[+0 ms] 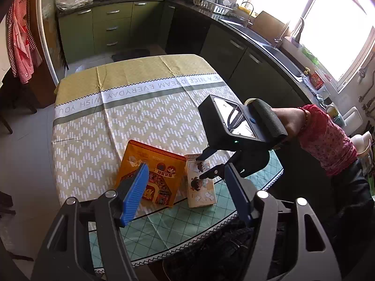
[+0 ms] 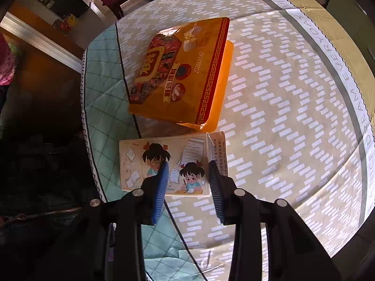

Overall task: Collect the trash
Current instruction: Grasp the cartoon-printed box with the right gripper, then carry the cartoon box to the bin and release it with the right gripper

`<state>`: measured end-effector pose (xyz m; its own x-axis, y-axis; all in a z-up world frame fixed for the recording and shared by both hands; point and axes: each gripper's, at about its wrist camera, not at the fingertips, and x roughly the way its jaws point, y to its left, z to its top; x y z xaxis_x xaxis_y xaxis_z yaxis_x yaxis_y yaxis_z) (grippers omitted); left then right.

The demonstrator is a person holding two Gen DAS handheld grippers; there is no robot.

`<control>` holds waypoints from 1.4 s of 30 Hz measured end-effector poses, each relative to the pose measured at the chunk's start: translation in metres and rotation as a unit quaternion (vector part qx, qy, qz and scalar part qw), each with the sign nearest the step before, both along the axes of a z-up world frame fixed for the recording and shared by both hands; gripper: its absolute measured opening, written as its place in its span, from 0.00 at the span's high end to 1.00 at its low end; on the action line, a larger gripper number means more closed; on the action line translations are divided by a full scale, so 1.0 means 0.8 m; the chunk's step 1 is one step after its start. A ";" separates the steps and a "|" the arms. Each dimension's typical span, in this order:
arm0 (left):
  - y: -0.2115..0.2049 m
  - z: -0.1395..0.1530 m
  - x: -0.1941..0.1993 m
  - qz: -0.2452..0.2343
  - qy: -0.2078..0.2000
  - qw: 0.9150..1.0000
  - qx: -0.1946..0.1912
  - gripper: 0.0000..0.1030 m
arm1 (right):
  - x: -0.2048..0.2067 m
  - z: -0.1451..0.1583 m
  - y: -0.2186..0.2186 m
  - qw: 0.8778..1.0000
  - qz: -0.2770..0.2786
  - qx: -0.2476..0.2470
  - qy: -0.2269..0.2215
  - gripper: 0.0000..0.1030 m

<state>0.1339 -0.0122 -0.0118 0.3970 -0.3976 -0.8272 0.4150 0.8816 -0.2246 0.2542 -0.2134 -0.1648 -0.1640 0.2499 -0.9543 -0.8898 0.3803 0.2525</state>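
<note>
On the near part of the desk (image 1: pixel 140 107), covered with a yellow and white zigzag-patterned cloth, lie a flat orange snack pouch (image 2: pixel 180 70) and, just beside it, a cream rectangular carton printed with cartoon children (image 2: pixel 164 161). The right hand-held gripper (image 2: pixel 188 175) points steeply down at the carton, its blue ribbed fingers (image 2: pixel 161 187) straddling one end, partly closed; whether the pads press on it cannot be told. The left hand-held gripper (image 1: pixel 185 182) hangs over the desk edge, jaws apart and empty.
</note>
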 end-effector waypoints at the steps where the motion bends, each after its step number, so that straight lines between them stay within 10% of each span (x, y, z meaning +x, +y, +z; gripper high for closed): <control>1: -0.001 0.000 0.000 -0.001 0.000 1.000 0.000 0.38 | -0.004 0.004 -0.003 1.000 -0.001 0.005 -0.001 0.74; 29: -0.033 0.006 0.003 -0.021 -0.007 1.000 0.008 0.38 | -0.037 0.130 -0.136 0.962 -0.114 0.035 -0.244 0.95; 42: -0.049 -0.010 0.013 -0.044 0.002 0.999 0.005 0.36 | -0.045 0.185 -0.348 0.893 -0.321 -0.028 -0.313 0.95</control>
<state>0.1446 -0.0513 -0.0197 0.3580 -0.4232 -0.8323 0.4903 0.8438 -0.2182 0.2183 -0.4916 -0.0172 0.5660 0.0493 -0.8230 -0.4437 0.8595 -0.2537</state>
